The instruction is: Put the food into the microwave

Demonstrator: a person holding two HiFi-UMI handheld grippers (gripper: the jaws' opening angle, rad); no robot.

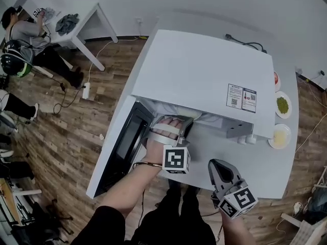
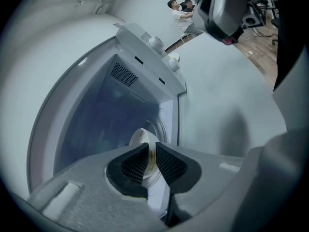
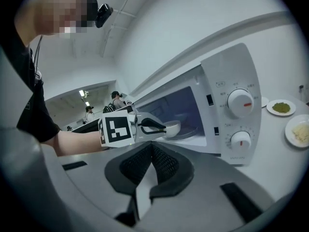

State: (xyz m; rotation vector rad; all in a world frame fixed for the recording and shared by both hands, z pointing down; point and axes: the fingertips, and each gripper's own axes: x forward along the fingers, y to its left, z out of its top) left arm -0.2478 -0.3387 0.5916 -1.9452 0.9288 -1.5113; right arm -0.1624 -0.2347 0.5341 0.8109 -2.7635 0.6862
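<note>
A white microwave [image 1: 204, 70] stands on the white table [image 1: 255, 177] with its door [image 1: 120, 147] swung open to the left. My left gripper [image 1: 184, 126] reaches into the mouth of the cavity. It is shut on the rim of a small white bowl [image 2: 142, 138], which its pads pinch from both sides. The right gripper view shows the left gripper [image 3: 157, 126] holding that bowl [image 3: 173, 127] just above the glass turntable [image 3: 186, 134]. My right gripper [image 1: 217, 165] hangs in front of the microwave, to the right of the left hand, jaws shut and empty [image 3: 151, 146].
Two knobs [image 3: 240, 102] sit on the microwave's front panel. Right of the microwave lie a plate of green food [image 1: 282, 105], a plate of pale yellow food [image 1: 280, 136] and a red-rimmed dish [image 1: 276, 78]. A person [image 1: 20, 29] sits at a far table.
</note>
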